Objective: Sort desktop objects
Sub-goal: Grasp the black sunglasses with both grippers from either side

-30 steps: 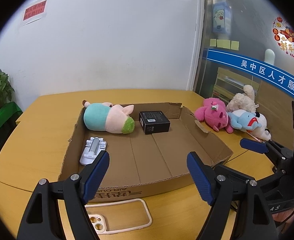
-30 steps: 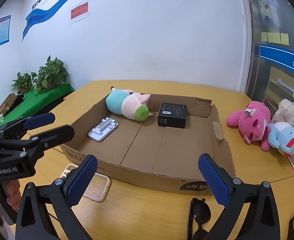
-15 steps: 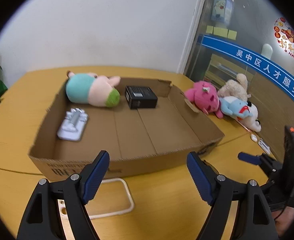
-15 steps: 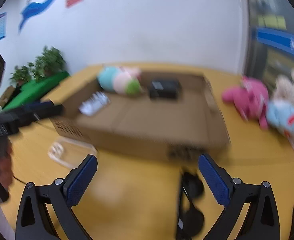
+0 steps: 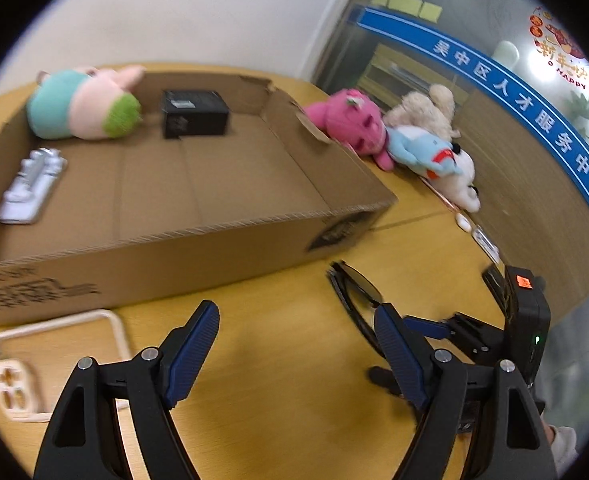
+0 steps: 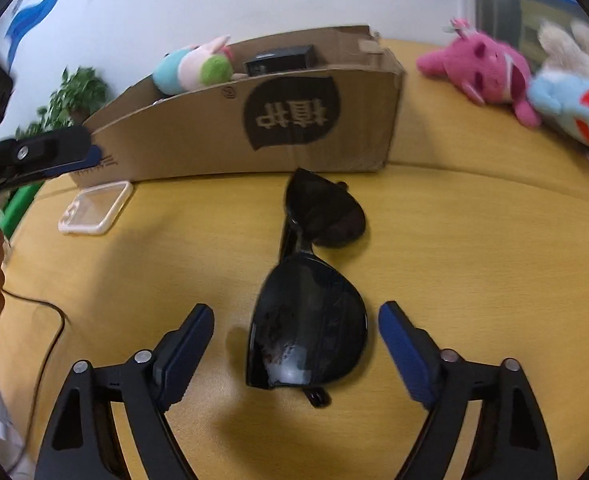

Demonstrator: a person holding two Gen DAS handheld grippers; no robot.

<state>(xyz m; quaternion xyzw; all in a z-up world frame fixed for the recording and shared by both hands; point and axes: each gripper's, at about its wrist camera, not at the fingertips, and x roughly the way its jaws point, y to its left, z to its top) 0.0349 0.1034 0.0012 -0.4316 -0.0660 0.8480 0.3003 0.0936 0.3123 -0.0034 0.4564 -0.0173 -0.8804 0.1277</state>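
Right gripper point(image 6: 296, 342) lowered over sunglasses point(image 6: 308, 320), jaws just narrowed, lens between at 12 o'clock, ungripped. Left gripper point(image 5: 296, 350) open, empty. Pickup judged imminent.

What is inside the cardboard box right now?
Inside the cardboard box, the left wrist view shows a teal and pink plush toy, a small black box and a white and silver gadget. The near wall hides the floor strip right behind it.

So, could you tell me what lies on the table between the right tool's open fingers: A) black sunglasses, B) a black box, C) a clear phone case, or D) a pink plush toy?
A: the black sunglasses lie flat between the right tool's fingers, untouched.
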